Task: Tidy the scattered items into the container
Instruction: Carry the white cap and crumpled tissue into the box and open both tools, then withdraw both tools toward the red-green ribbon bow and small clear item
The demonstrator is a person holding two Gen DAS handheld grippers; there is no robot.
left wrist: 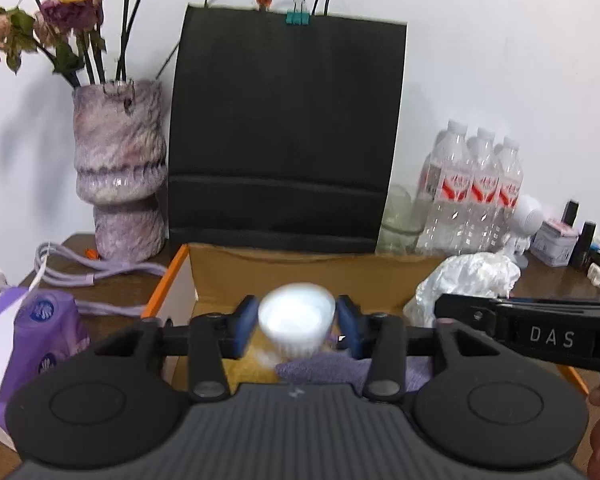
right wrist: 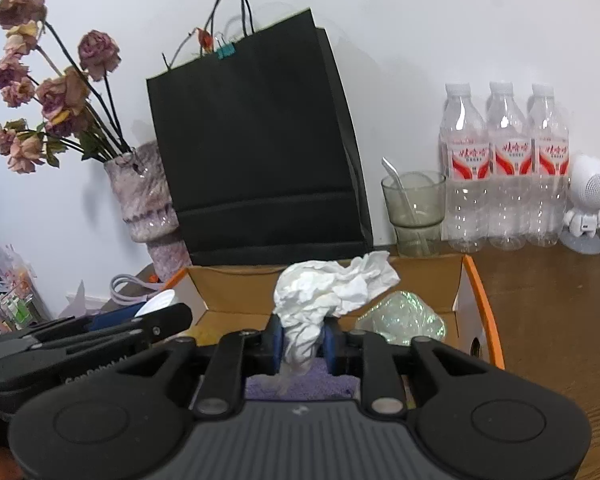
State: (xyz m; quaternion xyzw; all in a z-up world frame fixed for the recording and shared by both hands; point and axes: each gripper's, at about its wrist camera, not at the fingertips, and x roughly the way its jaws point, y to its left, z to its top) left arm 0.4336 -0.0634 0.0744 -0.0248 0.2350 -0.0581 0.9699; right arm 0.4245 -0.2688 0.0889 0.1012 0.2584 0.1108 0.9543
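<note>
The left gripper (left wrist: 297, 326) sits at the lower centre of its view, its blue pads (left wrist: 245, 326) spread to either side of a blurred white cup (left wrist: 296, 322); the cup fills the gap, but the blur hides whether the pads press on it. The cup hangs over the open cardboard box (left wrist: 284, 276), above a purple cloth (left wrist: 328, 372) lying inside.

The right gripper (right wrist: 302, 342) is clamped on a crumpled white tissue (right wrist: 328, 292), which balloons above the pads at the centre of that view, also over the box (right wrist: 466, 300). The same purple cloth (right wrist: 300, 388) lies below it, and a shiny crumpled wrapper (right wrist: 404, 318) rests in the box's right corner. Each gripper's black body cuts across the lower edge of the other's view.

Just behind the box, filling mid-frame, stands a black paper bag (left wrist: 288, 132) with a teal clip (left wrist: 297, 18) on its top edge. To its left is a mottled purple vase (left wrist: 120, 176) of dried roses (left wrist: 64, 8), with a lilac cable (left wrist: 92, 272) and a purple tissue pack (left wrist: 32, 344) at lower left. Right of the bag stand a glass (right wrist: 416, 212) holding a spoon, three water bottles (right wrist: 504, 164) and a small white robot figure (right wrist: 586, 204), all against the wall. Small containers crowd the far right edge of the left view.
</note>
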